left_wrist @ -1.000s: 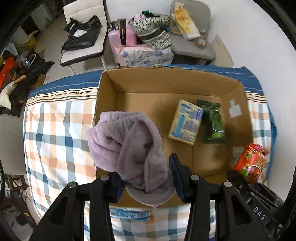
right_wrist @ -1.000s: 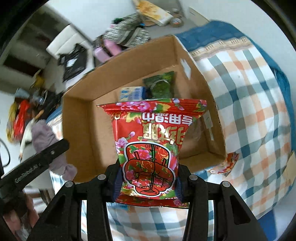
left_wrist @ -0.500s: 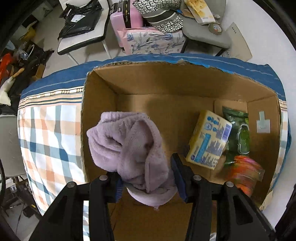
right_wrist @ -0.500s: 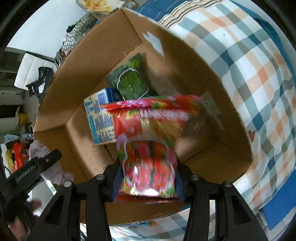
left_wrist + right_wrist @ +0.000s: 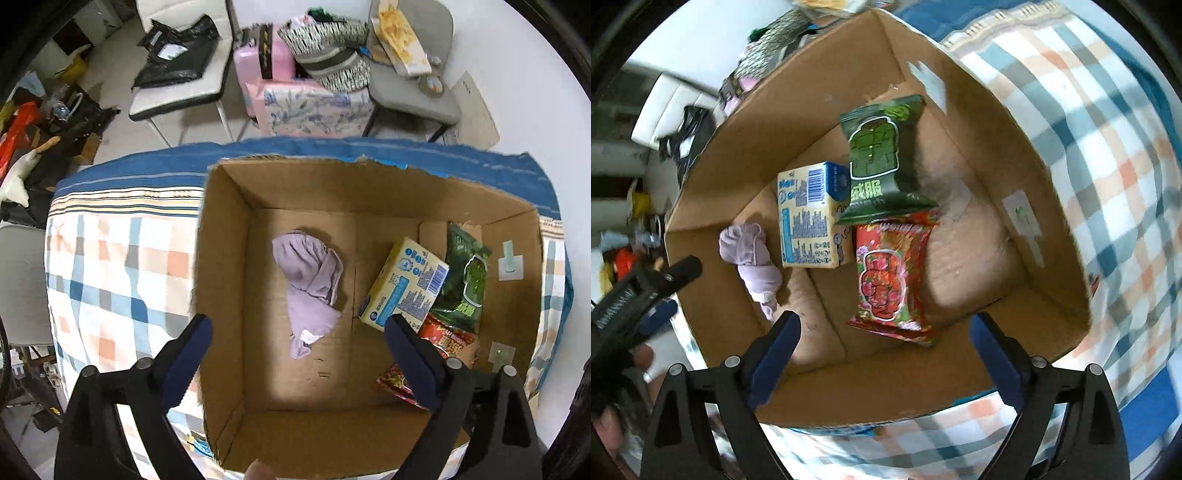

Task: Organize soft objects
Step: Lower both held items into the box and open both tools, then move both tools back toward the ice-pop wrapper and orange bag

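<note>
A lilac fleece cloth (image 5: 310, 288) lies loose on the floor of the open cardboard box (image 5: 225, 258); it also shows in the right wrist view (image 5: 753, 262). A red flowered snack packet (image 5: 892, 273) lies flat in the box (image 5: 997, 122), partly seen in the left wrist view (image 5: 448, 339). My left gripper (image 5: 297, 363) is open and empty above the box's near side. My right gripper (image 5: 884, 360) is open and empty above the box's near edge.
A yellow and blue carton (image 5: 404, 284) and a green packet (image 5: 465, 280) lie in the box beside the red packet. The box stands on a checked cloth (image 5: 110, 280). Chairs with bags (image 5: 177, 62) and a pink suitcase (image 5: 266, 62) stand behind.
Both grippers opened. The lilac cloth dropped from the left gripper into the box. The red packet dropped from the right gripper onto the box floor.
</note>
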{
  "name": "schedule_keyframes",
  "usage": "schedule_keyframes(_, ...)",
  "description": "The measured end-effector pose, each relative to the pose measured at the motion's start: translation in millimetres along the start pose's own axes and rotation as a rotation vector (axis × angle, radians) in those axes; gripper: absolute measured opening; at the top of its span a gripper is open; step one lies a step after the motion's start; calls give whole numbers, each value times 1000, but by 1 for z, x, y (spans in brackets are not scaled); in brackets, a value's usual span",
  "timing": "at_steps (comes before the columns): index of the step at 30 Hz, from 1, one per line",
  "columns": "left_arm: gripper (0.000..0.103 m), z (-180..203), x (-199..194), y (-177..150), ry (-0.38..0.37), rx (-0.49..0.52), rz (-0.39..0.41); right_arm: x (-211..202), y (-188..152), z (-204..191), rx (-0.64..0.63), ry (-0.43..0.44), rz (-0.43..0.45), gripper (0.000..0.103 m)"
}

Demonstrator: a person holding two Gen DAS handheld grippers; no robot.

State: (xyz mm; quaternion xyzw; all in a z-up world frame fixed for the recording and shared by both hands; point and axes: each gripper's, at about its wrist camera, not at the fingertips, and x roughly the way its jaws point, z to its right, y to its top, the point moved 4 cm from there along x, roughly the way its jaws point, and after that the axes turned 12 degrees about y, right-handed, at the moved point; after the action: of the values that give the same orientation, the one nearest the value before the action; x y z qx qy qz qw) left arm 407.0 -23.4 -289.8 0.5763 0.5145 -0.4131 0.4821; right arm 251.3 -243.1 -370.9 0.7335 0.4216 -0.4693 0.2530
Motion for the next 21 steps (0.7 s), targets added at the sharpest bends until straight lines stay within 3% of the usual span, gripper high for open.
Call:
schedule_keyframes(3, 99, -5, -15, -14, -1, -18, 55, -2, 4, -26, -100, -49, 10, 102)
schedule_keyframes(9, 100, -10, -46, -53, 15, -49, 159, -10, 6, -67, -321, -148, 81, 102)
schedule_keyframes(14, 100, -15, -75, -85, 26, -88, 240, -18, -7, -89, -423, -161, 136, 102)
schedule_keyframes(21, 100, -14, -102, -121, 68, -107, 295, -44, -13, -97, -516, -141, 199, 102)
